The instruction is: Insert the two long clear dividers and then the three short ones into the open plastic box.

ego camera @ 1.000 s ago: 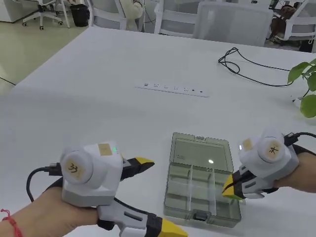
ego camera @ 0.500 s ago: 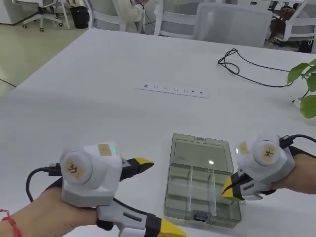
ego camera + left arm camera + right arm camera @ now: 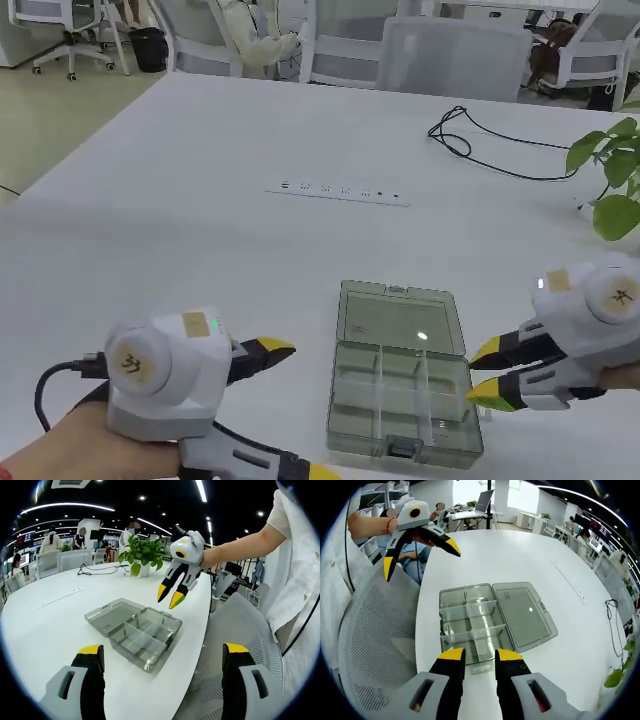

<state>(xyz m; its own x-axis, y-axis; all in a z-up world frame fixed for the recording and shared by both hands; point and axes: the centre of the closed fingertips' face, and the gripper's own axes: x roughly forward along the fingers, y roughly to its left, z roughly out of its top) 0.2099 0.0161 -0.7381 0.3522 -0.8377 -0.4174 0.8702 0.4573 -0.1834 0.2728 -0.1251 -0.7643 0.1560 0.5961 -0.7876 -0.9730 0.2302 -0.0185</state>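
The clear plastic box (image 3: 352, 415) lies open near the table's front edge, its lid (image 3: 400, 320) laid flat behind it. Clear dividers (image 3: 400, 380) stand inside and split the box (image 3: 451, 627) into several compartments. My right gripper (image 3: 487, 373) hovers just right of the box, jaws a little apart with nothing between them; in its own view the right gripper (image 3: 480, 655) points at the box's near side. My left gripper (image 3: 297, 410) is held left of the box, open wide and empty. From the left gripper (image 3: 162, 650) the box (image 3: 142, 635) lies ahead, with the right gripper (image 3: 168, 596) above it.
A white power strip (image 3: 338, 190) lies mid-table. A black cable (image 3: 470, 140) loops at the back right beside a green plant (image 3: 605, 185). Office chairs stand beyond the far edge. A grey mesh chair (image 3: 375, 630) sits by the table's near edge.
My right gripper has drawn back to the right of the box and its jaws have parted. The head camera has shifted; the left gripper stays open beside the box.
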